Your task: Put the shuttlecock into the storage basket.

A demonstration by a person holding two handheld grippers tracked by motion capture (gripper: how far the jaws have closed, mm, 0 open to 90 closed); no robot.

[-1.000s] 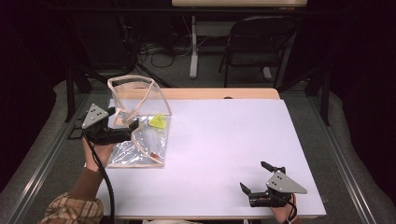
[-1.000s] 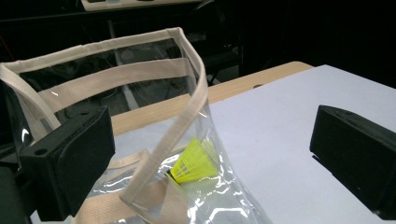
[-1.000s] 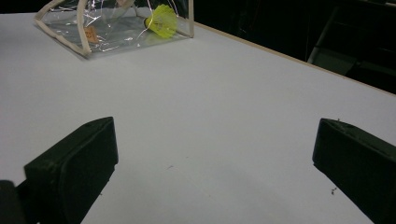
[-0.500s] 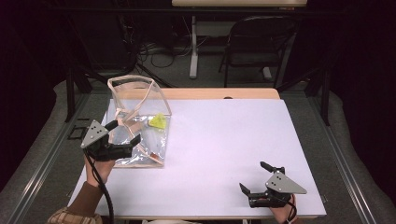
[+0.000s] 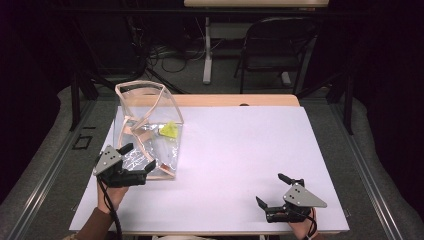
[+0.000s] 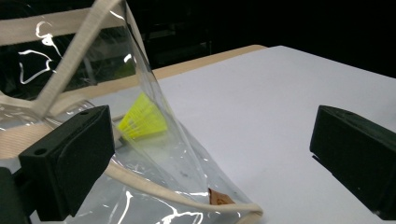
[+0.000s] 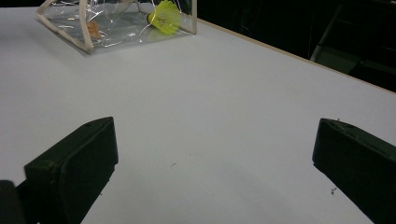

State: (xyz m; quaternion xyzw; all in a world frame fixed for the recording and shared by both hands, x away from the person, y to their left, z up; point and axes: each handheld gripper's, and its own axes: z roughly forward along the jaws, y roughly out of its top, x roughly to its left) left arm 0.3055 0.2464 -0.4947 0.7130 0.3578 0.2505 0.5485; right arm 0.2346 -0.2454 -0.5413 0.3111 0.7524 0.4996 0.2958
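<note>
White sheeting covers the surface (image 5: 240, 165), whose wooden far edge is seen beyond the clear plastic bag with cream fabric trim and straps (image 5: 147, 130). That bag is taken as the landmark: it stands slumped at the left of the surface, its mouth held up and open toward the far side, its base spread flat toward the person. Inside the bag, against the right-hand wall, a yellow feathered shuttlecock (image 5: 169, 130) is lying on the bag's floor; it is seen again through the plastic in the left gripper view (image 6: 141, 118) and, farther off, in the right gripper view (image 7: 164, 16). A small brown tab (image 6: 219, 198) is seen at the bag's near corner, just above the trim.

The left gripper (image 5: 136, 159) is placed at the near edge of the bag, with its jaws spread wide and nothing between them; one jaw lies against or just over the plastic, the other out over the bare sheeting, so the bag's near corner sits in the gap. The right gripper (image 5: 269, 188) is kept well apart from the bag, at the near right of the surface, its jaws likewise parted and empty.

The step in hand is judged to be the taking hold of the bag. A pinch on the cream trim is called for next, since slippery film is likely to slide away. The other gripper could then be brought across to steady the mouth.
</note>
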